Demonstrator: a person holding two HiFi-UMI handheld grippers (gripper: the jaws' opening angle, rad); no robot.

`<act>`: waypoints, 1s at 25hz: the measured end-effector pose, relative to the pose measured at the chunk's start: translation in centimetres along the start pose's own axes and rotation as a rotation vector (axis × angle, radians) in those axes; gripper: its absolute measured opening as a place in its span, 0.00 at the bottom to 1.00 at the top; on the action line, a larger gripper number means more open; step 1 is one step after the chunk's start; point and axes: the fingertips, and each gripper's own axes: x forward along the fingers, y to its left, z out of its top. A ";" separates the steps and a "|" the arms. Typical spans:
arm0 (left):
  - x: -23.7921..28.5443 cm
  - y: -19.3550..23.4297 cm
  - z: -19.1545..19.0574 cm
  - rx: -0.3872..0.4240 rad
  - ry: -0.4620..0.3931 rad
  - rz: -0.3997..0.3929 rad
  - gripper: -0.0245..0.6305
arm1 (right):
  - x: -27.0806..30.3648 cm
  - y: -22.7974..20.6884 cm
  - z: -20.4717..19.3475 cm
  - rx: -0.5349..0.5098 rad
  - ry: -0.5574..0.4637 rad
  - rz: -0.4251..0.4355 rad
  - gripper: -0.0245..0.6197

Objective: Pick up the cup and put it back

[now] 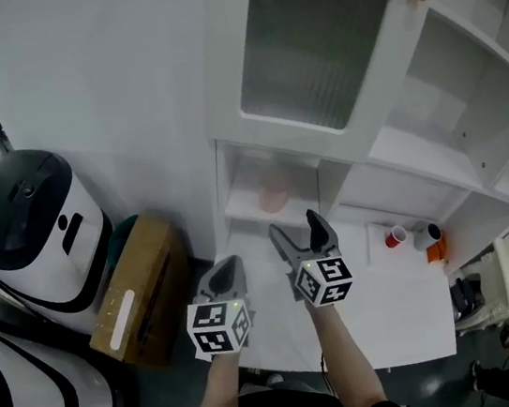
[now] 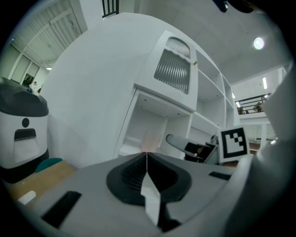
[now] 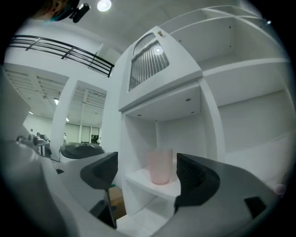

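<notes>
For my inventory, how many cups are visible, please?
3: a pink cup on the low shelf, a red cup and a pale cup on the counter; others may be hidden.

- No legible text, number, brand or sign in any view.
- Lower centre, head view: marker cube point(image 1: 219, 326) on left gripper point(image 1: 226, 268) and second cube point(image 1: 323, 280) on right gripper point(image 1: 298, 229) carry black-and-white square patterns only, no letters.
- Lower left: cardboard box point(image 1: 140, 291) bears a white strip point(image 1: 120, 319); any print on it is too small to read.
</notes>
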 end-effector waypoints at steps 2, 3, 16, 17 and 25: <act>0.3 0.6 -0.1 -0.014 0.001 0.015 0.06 | 2.1 -0.8 -0.5 -0.010 0.029 -0.003 0.65; 0.4 0.9 -0.2 -0.019 0.001 0.023 0.06 | 3.0 -1.2 -0.7 -0.010 0.041 -0.004 0.65; 0.2 3.3 0.6 -0.024 -0.014 0.113 0.06 | 9.5 -3.0 -1.7 -0.022 0.108 -0.006 0.65; 0.1 3.4 0.7 -0.021 -0.015 0.118 0.06 | 9.7 -3.1 -1.8 -0.020 0.109 -0.007 0.65; -0.1 2.9 1.1 -0.005 -0.012 0.121 0.06 | 10.1 -3.5 -3.1 -0.001 0.164 -0.006 0.56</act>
